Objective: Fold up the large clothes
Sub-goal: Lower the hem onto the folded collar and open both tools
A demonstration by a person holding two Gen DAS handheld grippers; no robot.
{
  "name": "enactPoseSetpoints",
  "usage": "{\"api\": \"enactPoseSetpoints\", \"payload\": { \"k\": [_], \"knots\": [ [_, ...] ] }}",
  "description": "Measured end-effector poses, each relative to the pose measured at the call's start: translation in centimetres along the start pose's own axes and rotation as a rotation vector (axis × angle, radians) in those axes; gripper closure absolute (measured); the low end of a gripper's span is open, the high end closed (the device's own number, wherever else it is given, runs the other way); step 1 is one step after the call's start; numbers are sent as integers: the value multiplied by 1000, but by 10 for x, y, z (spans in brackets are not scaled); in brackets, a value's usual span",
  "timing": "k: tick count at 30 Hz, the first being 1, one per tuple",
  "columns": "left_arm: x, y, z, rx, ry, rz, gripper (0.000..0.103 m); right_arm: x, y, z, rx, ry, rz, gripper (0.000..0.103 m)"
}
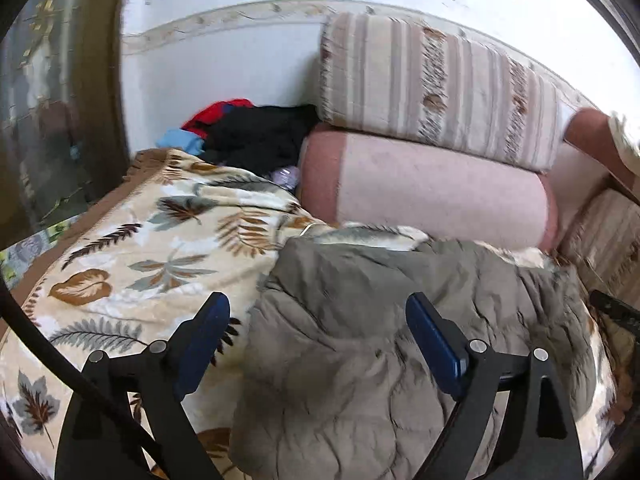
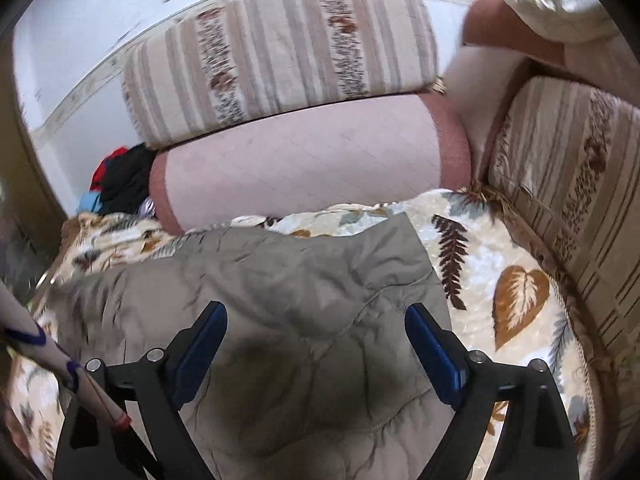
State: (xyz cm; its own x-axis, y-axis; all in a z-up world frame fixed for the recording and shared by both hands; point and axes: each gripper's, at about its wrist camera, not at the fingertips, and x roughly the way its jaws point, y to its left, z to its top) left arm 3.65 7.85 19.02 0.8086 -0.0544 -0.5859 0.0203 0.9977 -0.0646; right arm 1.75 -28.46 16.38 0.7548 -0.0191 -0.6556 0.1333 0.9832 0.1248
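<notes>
grey-green garment [image 2: 288, 320] spread crumpled on leaf-print blanket [image 1: 132, 264], filling centre to 6 o'clock. left gripper [image 1: 318, 344] hovering over its left edge, jaws wide apart, empty. right gripper [image 2: 316, 344] above its middle, jaws likewise apart, gripping nothing. pink bolster [image 2: 304, 160] at 12 o'clock, striped cushion [image 2: 280, 52] stacked on it. dark clothes pile [image 1: 256, 132] at 11 o'clock.
</notes>
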Motion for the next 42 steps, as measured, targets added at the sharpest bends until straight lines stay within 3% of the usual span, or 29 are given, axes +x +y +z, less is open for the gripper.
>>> {"api": "enactPoseSetpoints", "payload": {
  "k": [5, 8, 15, 20, 25, 29, 35, 42],
  "knots": [
    [26, -32, -5, 135, 36, -8, 14, 28, 33, -13, -107, 40, -1, 10],
    [64, -54, 1, 196, 86, 19, 14, 56, 50, -13, -144, 67, -17, 10],
    [173, -61, 8, 161, 249, 71, 14, 123, 54, -6, -177, 130, -83, 10],
    [213, -55, 17, 121, 262, 71, 14, 155, 38, 4, -138, 144, -80, 8],
    [242, -65, 24, 141, 255, 68, 13, 176, 9, 5, -53, 147, -63, 6],
    [257, -80, 26, 171, 245, 63, 13, 189, -11, 5, 18, 144, -42, 4],
    [260, -72, 27, 127, 258, 37, 12, 197, -19, 6, 53, 158, -13, 1],
    [198, -50, 34, 92, 206, 46, 12, 158, -13, 11, 21, 116, -97, 1]
  ]
}}
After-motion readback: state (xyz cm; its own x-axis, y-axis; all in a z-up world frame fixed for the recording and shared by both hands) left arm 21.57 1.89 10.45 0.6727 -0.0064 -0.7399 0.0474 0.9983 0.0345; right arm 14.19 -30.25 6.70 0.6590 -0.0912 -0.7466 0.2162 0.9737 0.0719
